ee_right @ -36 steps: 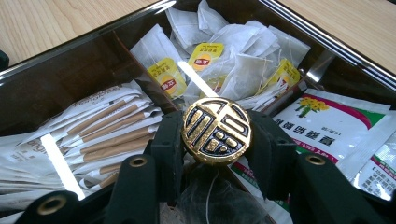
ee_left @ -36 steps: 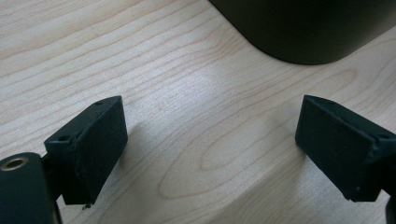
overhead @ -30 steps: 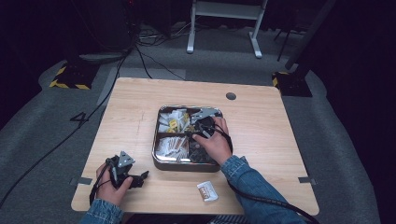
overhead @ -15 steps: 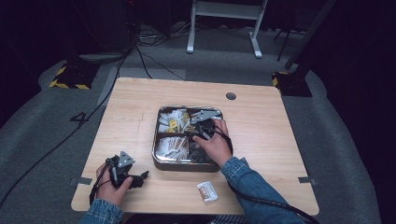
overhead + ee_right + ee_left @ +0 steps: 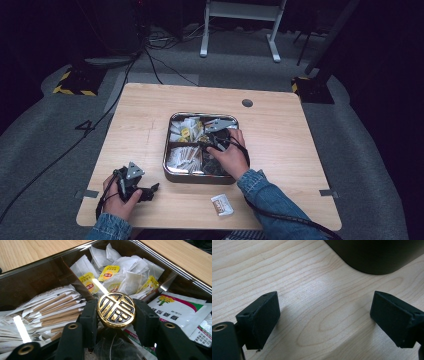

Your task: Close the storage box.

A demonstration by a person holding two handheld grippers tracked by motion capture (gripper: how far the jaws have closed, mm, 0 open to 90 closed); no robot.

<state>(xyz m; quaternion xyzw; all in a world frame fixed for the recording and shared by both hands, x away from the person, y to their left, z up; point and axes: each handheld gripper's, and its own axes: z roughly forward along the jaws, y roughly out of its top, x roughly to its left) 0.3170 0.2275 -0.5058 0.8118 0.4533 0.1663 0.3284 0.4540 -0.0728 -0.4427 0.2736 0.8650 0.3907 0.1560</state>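
A square metal tin (image 5: 200, 178) with dividers stands mid-table. My right gripper (image 5: 214, 142) reaches into it. In the right gripper view the right gripper (image 5: 116, 313) is shut on a round black-and-gold knob (image 5: 116, 307) at the tin's centre, a pad pressed on either side. Around the knob lie tea bags (image 5: 125, 277), paper sticks (image 5: 55, 307) and green-and-white sachets (image 5: 180, 310). My left gripper (image 5: 149, 190) rests on the table (image 5: 280, 135) at the front left, open and with nothing in it. In its own view the left gripper (image 5: 324, 317) spans bare wood, and the tin's dark corner (image 5: 374, 257) is ahead.
A small white sachet (image 5: 221, 205) lies on the table near the front edge, below the tin. A round cable hole (image 5: 247, 103) sits at the back right of the tabletop. Cables trail from both grippers off the table's near edge.
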